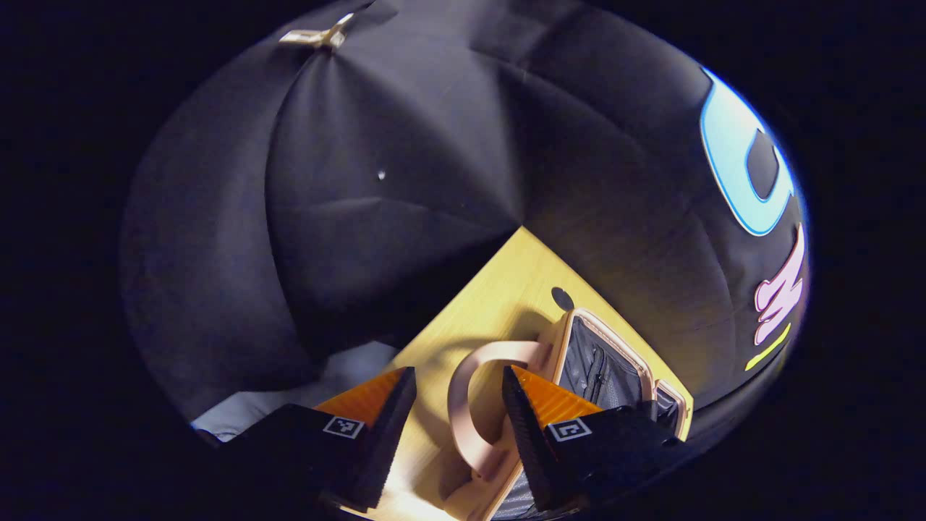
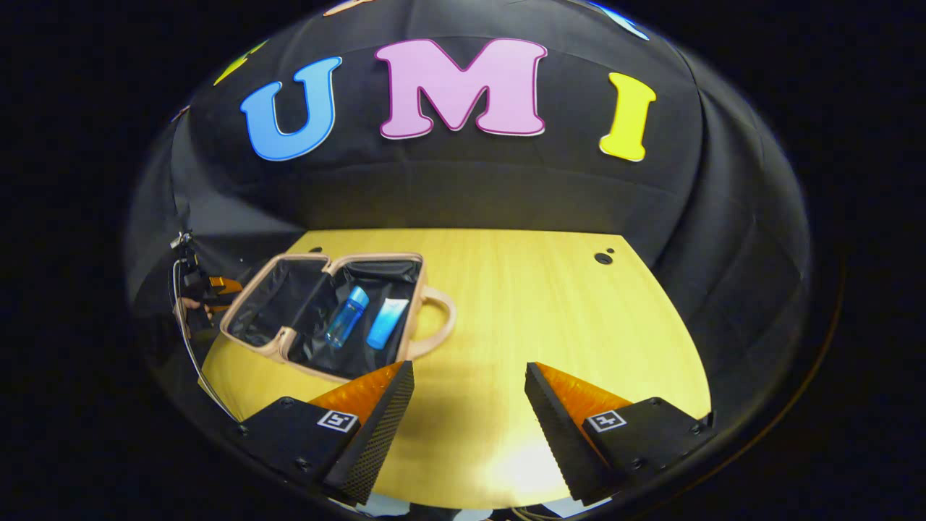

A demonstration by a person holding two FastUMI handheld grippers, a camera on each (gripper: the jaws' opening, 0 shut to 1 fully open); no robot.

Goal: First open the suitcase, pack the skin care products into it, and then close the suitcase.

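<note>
**Open case, two products packed, closing step pending**

Table [image 2: 550, 304]: pale wooden top, the largest item, carrying everything else; two small round holes near its far right corner.

Suitcase [image 2: 289, 346]: small soft-sided case with tan trim and dark lining, lying open on the left part of the table, lid half folded flat toward the left. Open presumably because packing came before closing.

Carry handle [image 1: 470, 405]: tan loop at the case's side, arching over the table beside the open shell.

Left gripper [image 1: 456, 434]: fingers spread wide, one either side of the handle, neither pressing it; holding nothing. Judged to be placed there to steady or take the handle for the closing.

Right gripper [image 2: 470, 427]: fingers wide apart over bare table, well clear of the case, empty; likely parked after a drop-off.

Blue bottle [image 2: 346, 316]: lying in the right half of the case.

Blue tube [image 2: 385, 323]: just beside the bottle, same compartment.

Judgement: packing looked finished; lid not yet shut.
</note>
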